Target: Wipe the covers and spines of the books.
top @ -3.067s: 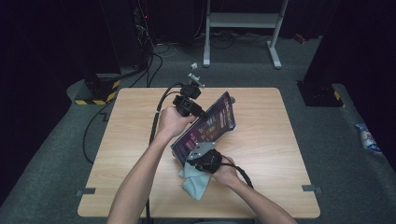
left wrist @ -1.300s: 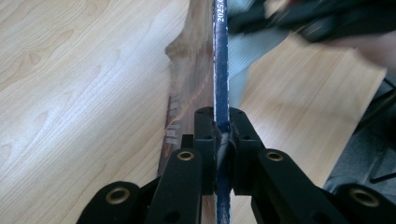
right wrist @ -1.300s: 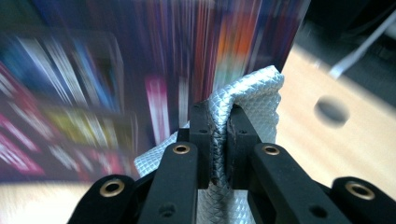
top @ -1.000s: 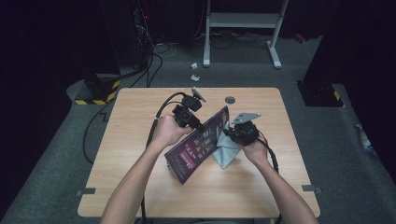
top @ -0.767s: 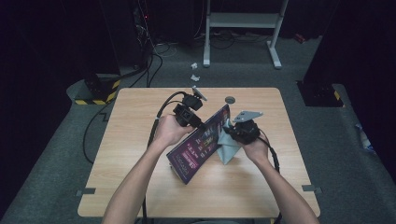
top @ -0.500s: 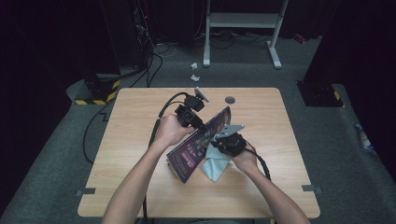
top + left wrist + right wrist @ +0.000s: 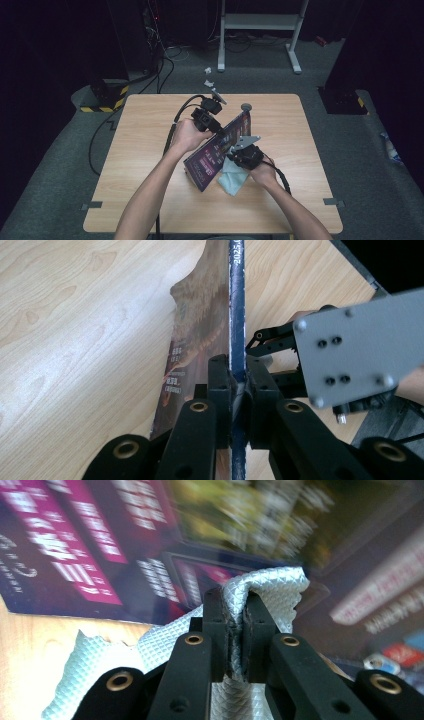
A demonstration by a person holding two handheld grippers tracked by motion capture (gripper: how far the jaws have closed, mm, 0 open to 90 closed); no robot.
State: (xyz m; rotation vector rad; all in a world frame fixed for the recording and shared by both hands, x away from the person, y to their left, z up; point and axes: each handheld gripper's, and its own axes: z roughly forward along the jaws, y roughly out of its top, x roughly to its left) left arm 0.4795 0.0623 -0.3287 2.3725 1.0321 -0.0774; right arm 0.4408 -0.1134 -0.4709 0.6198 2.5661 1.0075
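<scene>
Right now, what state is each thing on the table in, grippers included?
Board: tilted on its lower edge on the table, clamped at its upper edge.
Cloth: pinched in a fold, held at the board's printed face, its free end hanging to the tabletop.
Left gripper: shut on the board's edge.
Right gripper: shut on the cloth.
Small round thing: lying loose near the far edge.

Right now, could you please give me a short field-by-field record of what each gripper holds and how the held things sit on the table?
Left gripper: shut on the edge of the board, a flat printed panel.
Board pose: tilted, one edge propped up, lower corner near the table.
Right gripper: shut on the cloth, a pale blue textured fold.
Cloth position: held against the board's printed face, its loose end trailing onto the table.
Other item: small round dark object lying beyond the board.
</scene>
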